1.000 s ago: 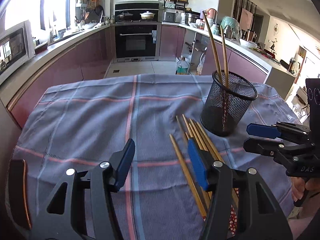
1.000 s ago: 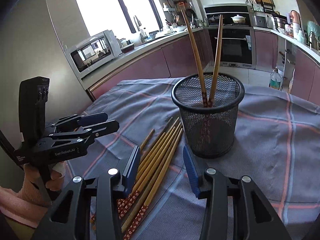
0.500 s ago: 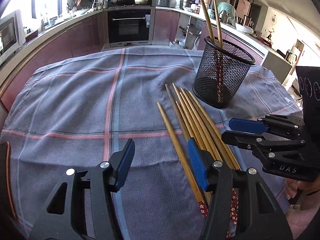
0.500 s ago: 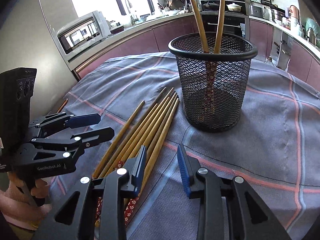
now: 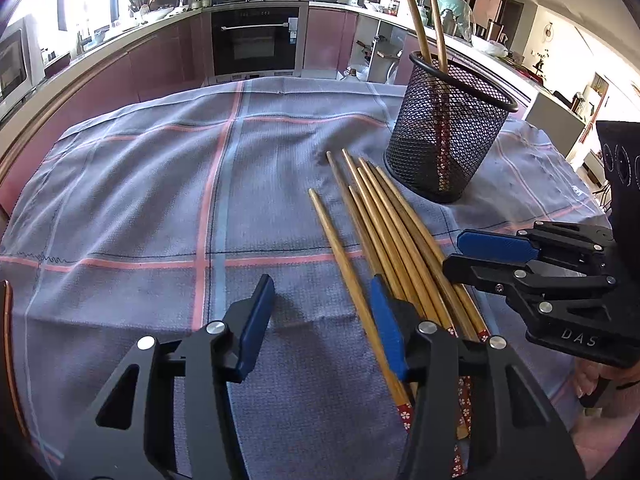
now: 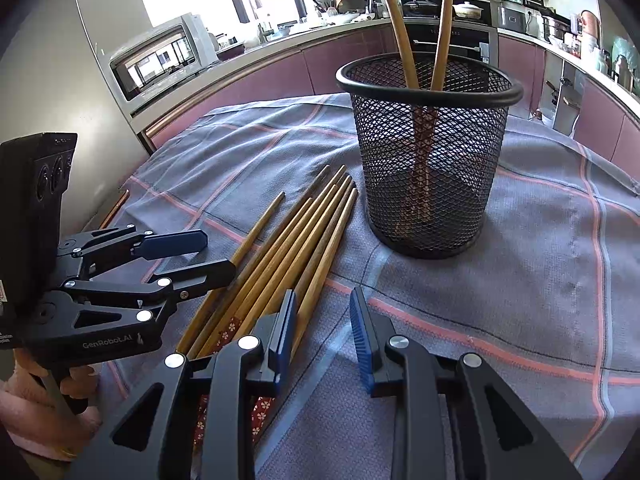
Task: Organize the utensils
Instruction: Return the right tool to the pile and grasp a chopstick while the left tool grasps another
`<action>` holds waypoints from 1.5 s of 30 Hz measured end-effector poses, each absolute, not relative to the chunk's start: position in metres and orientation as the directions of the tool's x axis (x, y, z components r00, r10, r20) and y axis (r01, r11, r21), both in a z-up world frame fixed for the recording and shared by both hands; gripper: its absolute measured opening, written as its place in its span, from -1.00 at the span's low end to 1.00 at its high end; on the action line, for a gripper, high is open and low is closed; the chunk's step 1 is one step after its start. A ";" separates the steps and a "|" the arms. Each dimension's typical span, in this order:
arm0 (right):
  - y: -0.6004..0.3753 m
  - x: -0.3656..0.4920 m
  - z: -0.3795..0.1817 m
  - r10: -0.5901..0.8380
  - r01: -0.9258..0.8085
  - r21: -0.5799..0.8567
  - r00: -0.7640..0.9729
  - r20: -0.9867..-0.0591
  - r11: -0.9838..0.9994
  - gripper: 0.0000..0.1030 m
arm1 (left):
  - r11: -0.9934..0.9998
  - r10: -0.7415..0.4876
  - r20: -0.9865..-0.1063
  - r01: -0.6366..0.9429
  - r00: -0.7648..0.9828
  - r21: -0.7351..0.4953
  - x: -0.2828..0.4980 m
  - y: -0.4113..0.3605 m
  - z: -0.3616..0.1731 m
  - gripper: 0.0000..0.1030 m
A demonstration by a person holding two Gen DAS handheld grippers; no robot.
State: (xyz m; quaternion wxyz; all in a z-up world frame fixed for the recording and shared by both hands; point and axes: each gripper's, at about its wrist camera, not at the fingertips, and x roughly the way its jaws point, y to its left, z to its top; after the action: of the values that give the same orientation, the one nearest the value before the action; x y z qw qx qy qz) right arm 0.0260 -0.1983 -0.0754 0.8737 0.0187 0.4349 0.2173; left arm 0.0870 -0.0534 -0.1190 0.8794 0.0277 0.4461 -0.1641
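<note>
Seven loose wooden chopsticks (image 5: 384, 236) with red flower-patterned ends lie bundled on the grey plaid cloth-covered surface (image 5: 160, 200), toward its near edge. The left gripper (image 5: 320, 320) is closing beside them, empty. The right gripper (image 6: 322, 332) is closing too, gripping nothing. Farther back, a black round mesh holder (image 6: 428, 160) contains two upright chopsticks (image 6: 400, 32).

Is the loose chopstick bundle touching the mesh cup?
Apart. The right wrist view shows cloth between the chopsticks and the cup.
</note>
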 end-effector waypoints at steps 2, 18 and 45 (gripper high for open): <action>-0.198 0.026 -0.075 0.390 -0.362 0.216 0.527 -0.755 0.907 -0.51 | 0.945 -0.256 -0.797 0.315 0.546 -0.088 0.087 -0.054 -0.121 -0.07; -0.188 0.037 -0.076 0.325 -0.361 0.135 0.540 -0.777 0.923 -0.52 | 0.943 -0.245 -0.810 0.325 0.533 -0.071 0.100 -0.056 -0.122 -0.29; -0.193 0.046 -0.071 0.378 -0.357 0.202 0.544 -0.749 0.912 -0.90 | 0.954 -0.250 -0.805 0.281 0.539 -0.108 0.107 -0.050 -0.125 -0.84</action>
State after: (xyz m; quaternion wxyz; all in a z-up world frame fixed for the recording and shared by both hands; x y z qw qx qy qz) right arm 0.0458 -0.1931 -0.0715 0.8787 0.0126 0.4290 0.2091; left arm 0.1069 -0.0501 -0.1249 0.8769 0.0170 0.4558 -0.1514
